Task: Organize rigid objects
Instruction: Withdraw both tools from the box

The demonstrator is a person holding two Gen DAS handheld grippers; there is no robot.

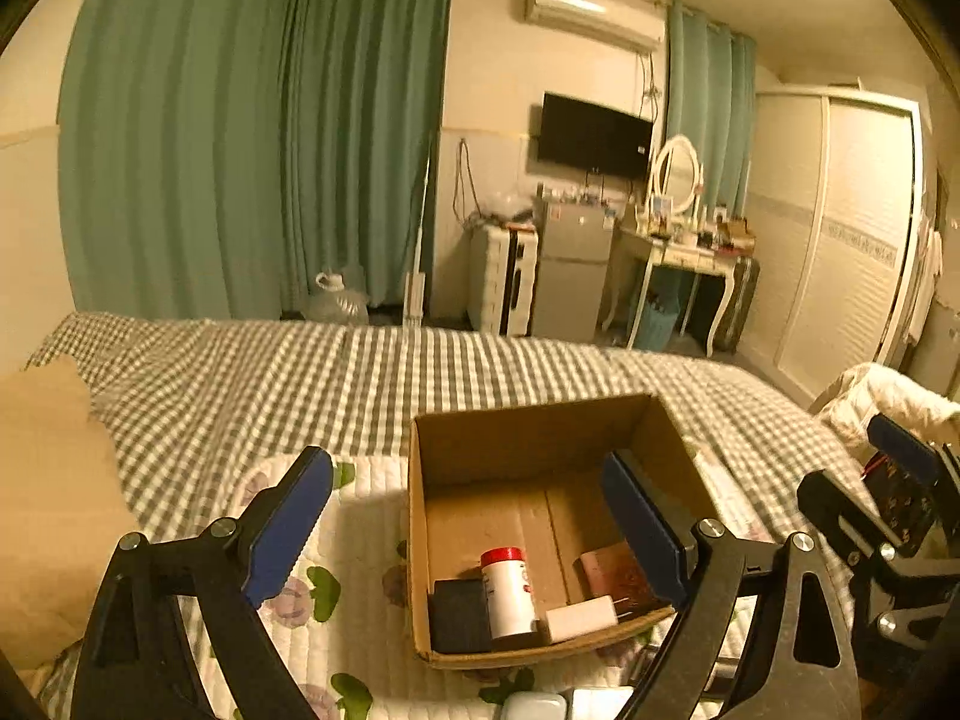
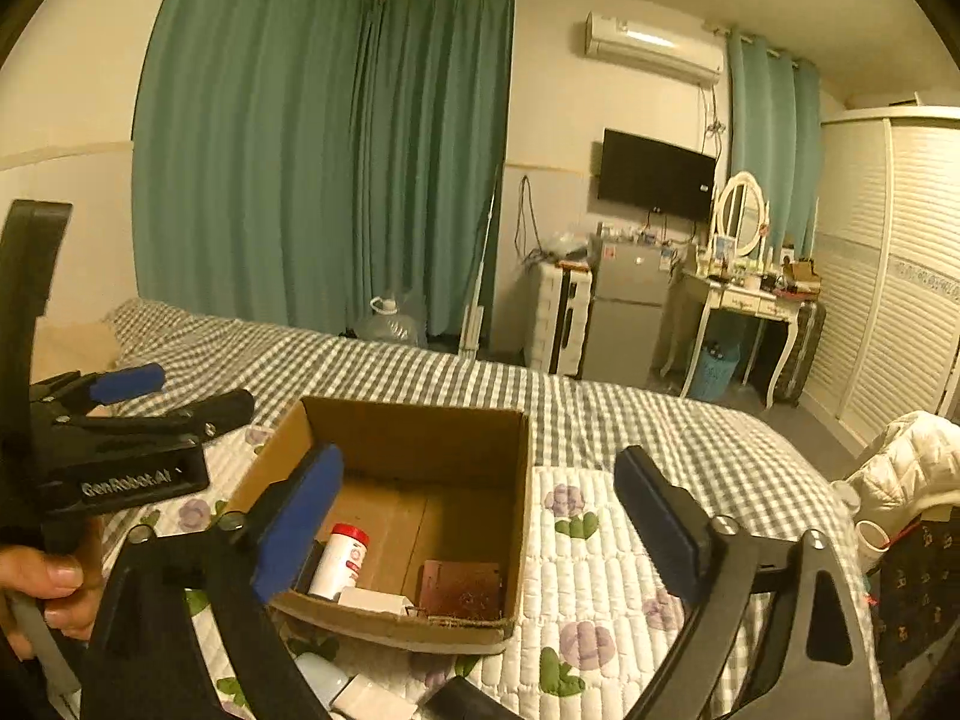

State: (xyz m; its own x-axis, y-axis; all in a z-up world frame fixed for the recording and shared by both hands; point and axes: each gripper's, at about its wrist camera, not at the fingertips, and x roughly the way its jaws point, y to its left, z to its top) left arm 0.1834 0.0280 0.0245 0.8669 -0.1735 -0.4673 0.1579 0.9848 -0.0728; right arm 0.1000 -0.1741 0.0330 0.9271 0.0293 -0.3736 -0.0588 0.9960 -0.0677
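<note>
Below both grippers' wide, empty fingers (image 1: 291, 516), the cardboard box (image 1: 528, 438) of small items.

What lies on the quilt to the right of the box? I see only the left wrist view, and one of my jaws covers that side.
Observer: In the right wrist view, only the flowered quilt shows beside the cardboard box there.
Operator: Does the right gripper hold something?
Observer: No. The right gripper has its jaws wide open and grips nothing.
Operator: What holds my gripper?
Observer: A hand at the left edge of that view holds the left gripper.
</note>
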